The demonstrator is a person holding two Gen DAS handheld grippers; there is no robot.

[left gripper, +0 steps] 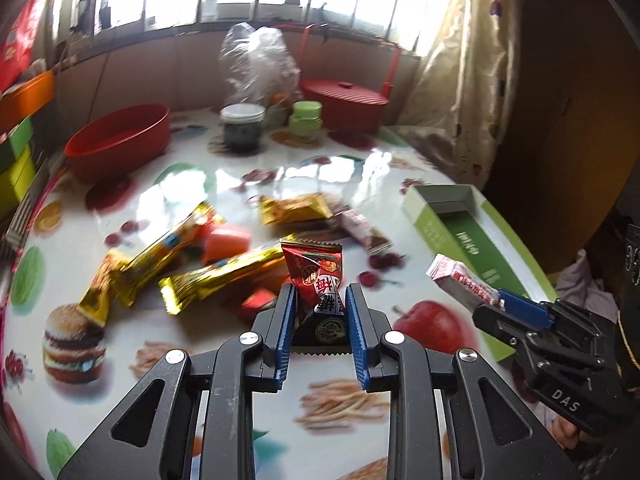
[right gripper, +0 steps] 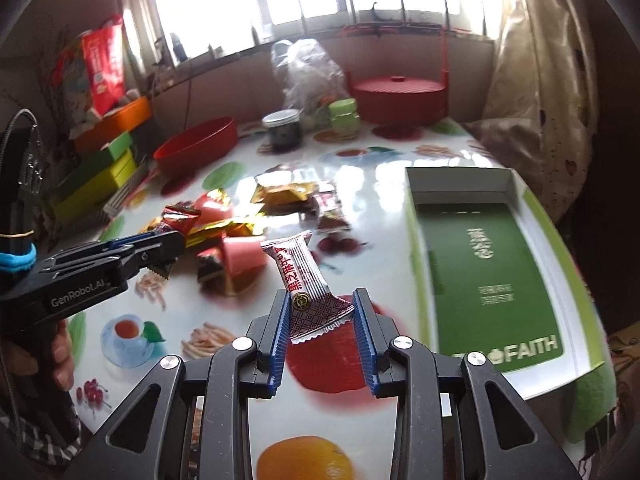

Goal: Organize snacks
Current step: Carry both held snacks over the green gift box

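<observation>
My left gripper (left gripper: pixel 320 294) is shut on a red and black snack packet (left gripper: pixel 320 276), held above the table. My right gripper (right gripper: pixel 322 300) is shut on a silver and red wrapped bar (right gripper: pixel 298 276), also lifted off the table. Seen from the left wrist, the right gripper (left gripper: pixel 502 302) holds that bar (left gripper: pixel 460 278) near the green box (left gripper: pixel 456 228). In the right wrist view the left gripper (right gripper: pixel 170 248) carries its red packet (right gripper: pixel 176 220) over the snack pile. Loose gold packets (left gripper: pixel 216 276) and pink cups (left gripper: pixel 224 242) lie mid-table. The open green box (right gripper: pixel 488 264) lies at right with nothing inside.
A red bowl (left gripper: pixel 120 136) stands at the back left, with a dark jar (left gripper: pixel 242 126), green tubs (left gripper: pixel 306 118), a plastic bag (left gripper: pixel 260 64) and a red lidded pot (left gripper: pixel 346 94) behind. Stacked coloured boxes (right gripper: pixel 108 160) line the left edge. A curtain (right gripper: pixel 532 92) hangs at right.
</observation>
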